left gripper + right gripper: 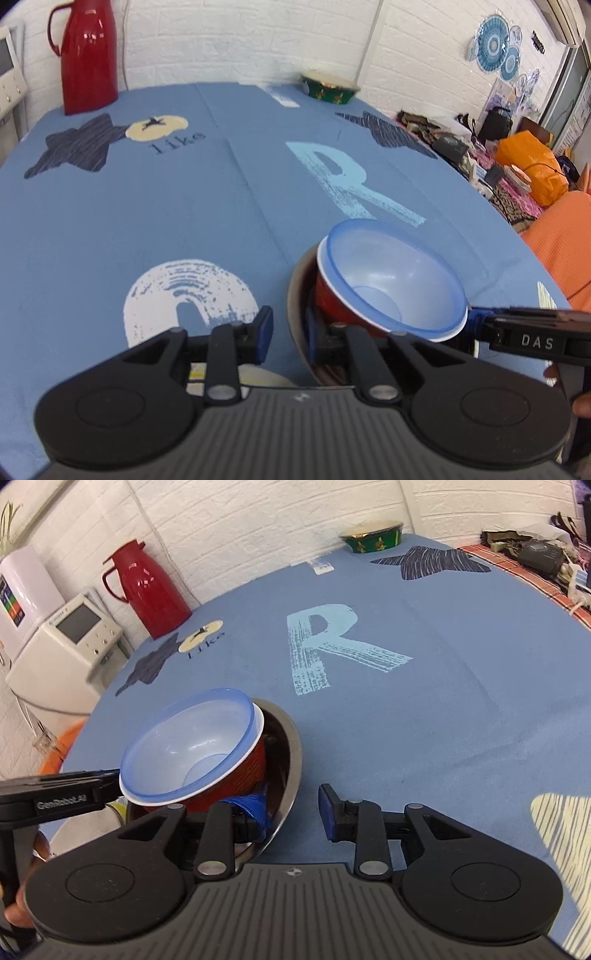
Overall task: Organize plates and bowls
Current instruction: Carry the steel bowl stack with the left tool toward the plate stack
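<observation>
A translucent blue bowl (391, 280) (192, 742) sits tilted inside a red bowl (332, 302) (229, 779) with a white inside. Both rest in a steel bowl (295, 295) (291, 738) on the blue tablecloth. My left gripper (288, 330) is open and straddles the steel bowl's left rim, one finger inside and one outside. My right gripper (291, 812) is open and straddles the opposite rim the same way; its finger (480, 321) shows beside the blue bowl's rim. A pale plate-like edge (258, 374) peeks out under the steel bowl, mostly hidden.
A green patterned bowl (328, 88) (373, 537) stands at the table's far edge. A red thermos jug (88, 55) (151, 590) stands at the far left corner. A white appliance (66, 653) sits beyond the table. Cluttered bags (528, 162) lie to the right.
</observation>
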